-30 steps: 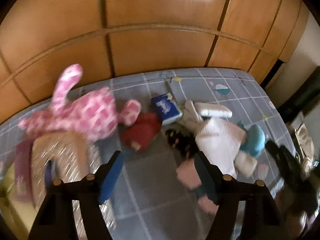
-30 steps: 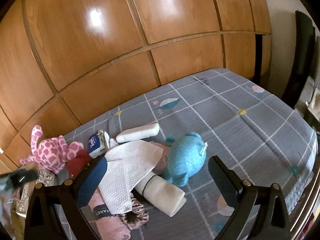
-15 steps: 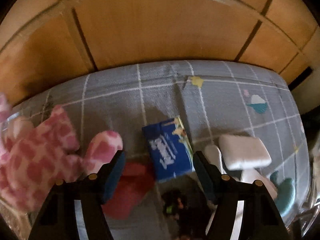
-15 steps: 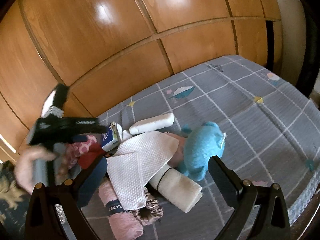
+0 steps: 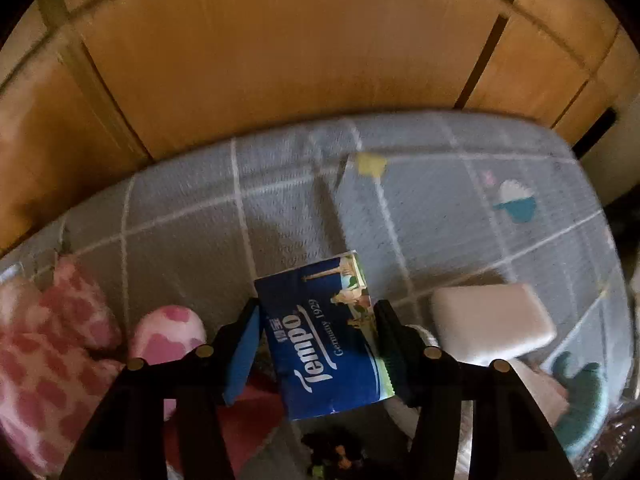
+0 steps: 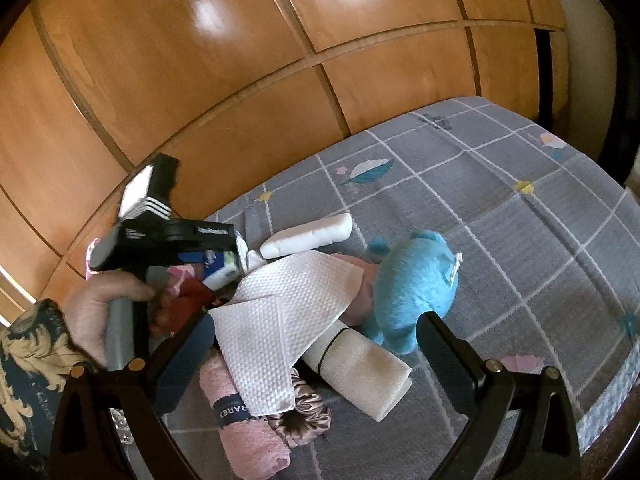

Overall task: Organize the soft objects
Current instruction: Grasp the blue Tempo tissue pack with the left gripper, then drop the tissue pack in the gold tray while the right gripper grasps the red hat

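A blue Tempo tissue pack [image 5: 324, 340] lies on the grey checked bedsheet [image 5: 180, 248]. My left gripper [image 5: 318, 312] points down over it, its jaws closing with both pads touching the pack's sides. From the right wrist view the same pack [image 6: 220, 270] shows under the left gripper. My right gripper [image 6: 316, 344] hangs open above a pile: a white waffle towel [image 6: 280, 320], a blue plush [image 6: 412, 292], a rolled pink towel [image 6: 248, 428] and a rolled white towel [image 6: 360, 372]. Nothing sits between its fingers.
A pink-spotted plush [image 5: 60, 352] and a red soft item [image 5: 240, 420] lie left of the pack. A white foam block [image 5: 492, 320] lies to its right, and a satin scrunchie [image 6: 304, 416] sits by the pink towel. Wooden wardrobe doors [image 6: 240, 80] stand behind the bed. A person's hand [image 6: 100, 312] holds the left gripper.
My left gripper came down and forward onto the tissue pack, and its jaws narrowed around it. The right gripper stayed over the pile, tipping slightly.
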Tool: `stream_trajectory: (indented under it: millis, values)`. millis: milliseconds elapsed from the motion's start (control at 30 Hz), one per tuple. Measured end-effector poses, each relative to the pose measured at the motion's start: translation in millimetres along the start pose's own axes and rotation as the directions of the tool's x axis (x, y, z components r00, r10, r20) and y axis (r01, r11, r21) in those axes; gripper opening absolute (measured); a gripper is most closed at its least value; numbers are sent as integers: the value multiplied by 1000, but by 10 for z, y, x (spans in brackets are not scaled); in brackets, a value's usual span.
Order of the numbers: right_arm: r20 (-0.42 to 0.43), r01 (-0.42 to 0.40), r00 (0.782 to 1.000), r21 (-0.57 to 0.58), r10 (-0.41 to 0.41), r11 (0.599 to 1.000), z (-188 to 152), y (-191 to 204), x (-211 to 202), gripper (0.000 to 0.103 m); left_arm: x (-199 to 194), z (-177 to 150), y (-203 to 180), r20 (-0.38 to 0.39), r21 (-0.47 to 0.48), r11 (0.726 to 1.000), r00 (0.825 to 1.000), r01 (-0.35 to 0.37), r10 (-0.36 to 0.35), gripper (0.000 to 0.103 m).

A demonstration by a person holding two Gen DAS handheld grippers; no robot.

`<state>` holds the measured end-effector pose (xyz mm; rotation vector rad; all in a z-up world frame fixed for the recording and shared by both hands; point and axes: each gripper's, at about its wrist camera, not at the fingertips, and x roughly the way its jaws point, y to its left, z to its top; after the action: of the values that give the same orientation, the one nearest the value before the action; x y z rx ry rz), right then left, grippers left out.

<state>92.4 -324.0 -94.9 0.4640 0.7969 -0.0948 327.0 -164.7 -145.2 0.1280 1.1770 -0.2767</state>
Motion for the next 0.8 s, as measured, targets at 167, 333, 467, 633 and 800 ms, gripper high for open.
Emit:
stream_trajectory:
  millis: [167,333,467,633,800]
  values:
    - [-17,4,1000,-10,-4,1000,-14,17,29,103,-372,-68,72,82,18,999,996,27,-28,57]
    - [-57,-30,998,-110,24,994,-79,223,81,95,-671,-92,128,134,66,997,990,35,-44,57]
    - [-121,-70,991,-180,49,981,-125,422,164,92,-884,-26,177,153,96,995,987,31,-46,57]
    - [-157,-123,984,-234,88,964,-46,718,285,85,-1209,70,473,224,24,999,974,36,-41,57]
    - [-201,-152,976,-328,88,932,-6,1073,548,85,-1564,89,1037,291,-83,996,957,9,16,57]
